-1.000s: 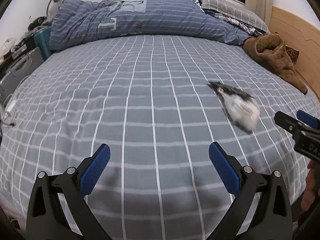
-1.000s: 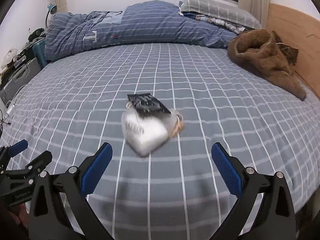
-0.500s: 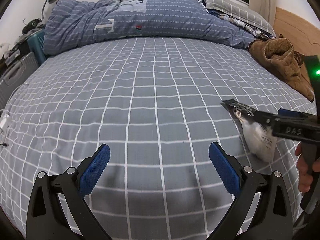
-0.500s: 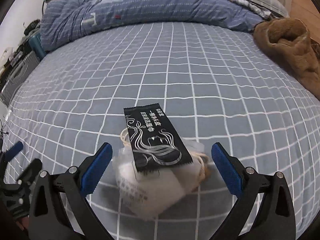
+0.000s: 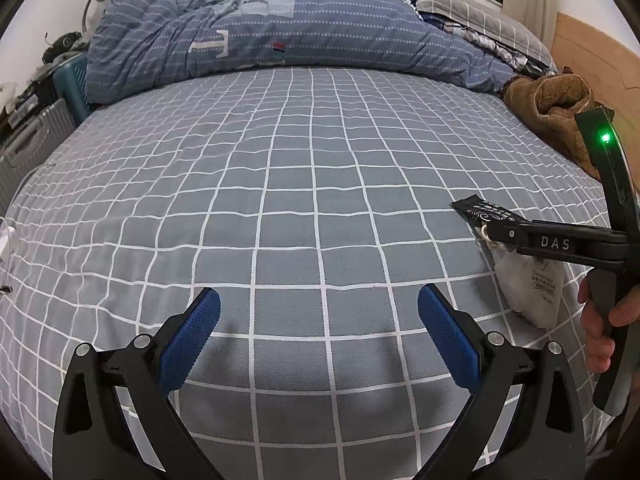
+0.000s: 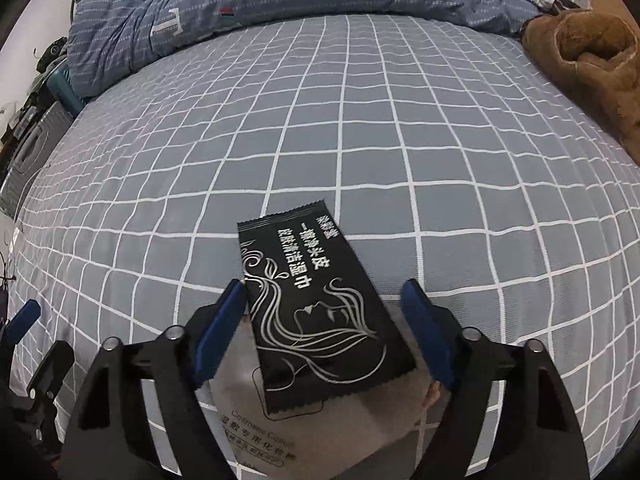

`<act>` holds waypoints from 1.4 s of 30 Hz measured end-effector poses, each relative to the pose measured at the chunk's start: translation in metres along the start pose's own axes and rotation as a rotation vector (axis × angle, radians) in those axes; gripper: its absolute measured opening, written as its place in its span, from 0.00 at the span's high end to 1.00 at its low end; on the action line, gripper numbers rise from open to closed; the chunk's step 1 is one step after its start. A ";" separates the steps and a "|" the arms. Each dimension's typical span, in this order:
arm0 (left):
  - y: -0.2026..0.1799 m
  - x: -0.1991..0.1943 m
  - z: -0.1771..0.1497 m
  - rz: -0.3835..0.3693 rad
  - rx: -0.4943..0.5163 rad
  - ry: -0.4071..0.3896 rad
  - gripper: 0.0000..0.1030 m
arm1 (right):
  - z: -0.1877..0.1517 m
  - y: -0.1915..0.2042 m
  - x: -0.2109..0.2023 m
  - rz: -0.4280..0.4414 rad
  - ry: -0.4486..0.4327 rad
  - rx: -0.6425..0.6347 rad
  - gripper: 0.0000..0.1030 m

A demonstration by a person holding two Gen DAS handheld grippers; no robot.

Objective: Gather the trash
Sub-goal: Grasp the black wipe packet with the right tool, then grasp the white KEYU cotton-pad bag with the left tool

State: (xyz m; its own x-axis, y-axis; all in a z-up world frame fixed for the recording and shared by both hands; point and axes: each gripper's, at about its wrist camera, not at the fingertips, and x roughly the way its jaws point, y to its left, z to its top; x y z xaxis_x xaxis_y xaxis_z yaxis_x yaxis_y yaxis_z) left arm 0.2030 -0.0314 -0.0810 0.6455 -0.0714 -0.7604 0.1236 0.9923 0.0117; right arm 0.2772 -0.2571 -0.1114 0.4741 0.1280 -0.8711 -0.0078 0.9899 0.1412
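Observation:
A black wet-wipe packet [image 6: 316,304] with silver line art lies on top of a white plastic bag [image 6: 248,412] on the grey checked bed sheet [image 6: 360,140]. My right gripper [image 6: 323,292] points down over them with the packet between its blue pads. Its jaws are closing; the left pad is at the packet's edge and the right pad still stands off it. In the left wrist view the packet [image 5: 480,210] and the bag [image 5: 528,284] sit at the right under the right gripper [image 5: 560,242]. My left gripper [image 5: 318,296] hangs open over bare sheet.
A rumpled blue duvet [image 5: 280,32] and a grey pillow [image 5: 472,12] lie along the far side. A brown fleece garment [image 6: 592,52] sits at the right by the wooden headboard [image 5: 592,52]. A grey suitcase [image 5: 24,152] stands beyond the left edge. A hand [image 5: 600,320] grips the right tool.
My right gripper has come down and forward over the packet and bag, and its jaws have narrowed around the packet. The left gripper shifted sideways early, then held still.

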 end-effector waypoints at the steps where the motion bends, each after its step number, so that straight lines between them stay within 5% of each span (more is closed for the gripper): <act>1: 0.000 0.000 0.000 -0.002 -0.003 -0.001 0.06 | 0.000 0.000 -0.001 0.003 -0.001 0.003 0.32; 8: -0.004 0.000 0.000 -0.009 -0.003 -0.002 0.06 | 0.000 -0.003 -0.004 -0.014 -0.021 -0.002 0.48; 25: -0.077 0.004 0.009 -0.149 0.066 -0.007 0.06 | -0.019 -0.057 -0.078 -0.092 -0.174 0.100 0.48; 42: -0.180 0.037 0.000 -0.209 0.219 0.040 0.06 | -0.053 -0.130 -0.092 -0.175 -0.164 0.140 0.48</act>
State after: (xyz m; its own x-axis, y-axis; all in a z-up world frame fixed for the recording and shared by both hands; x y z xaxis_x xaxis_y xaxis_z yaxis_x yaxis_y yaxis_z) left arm 0.2048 -0.2126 -0.1116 0.5591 -0.2633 -0.7861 0.4127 0.9108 -0.0116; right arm 0.1885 -0.3940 -0.0746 0.5938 -0.0668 -0.8019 0.2032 0.9767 0.0692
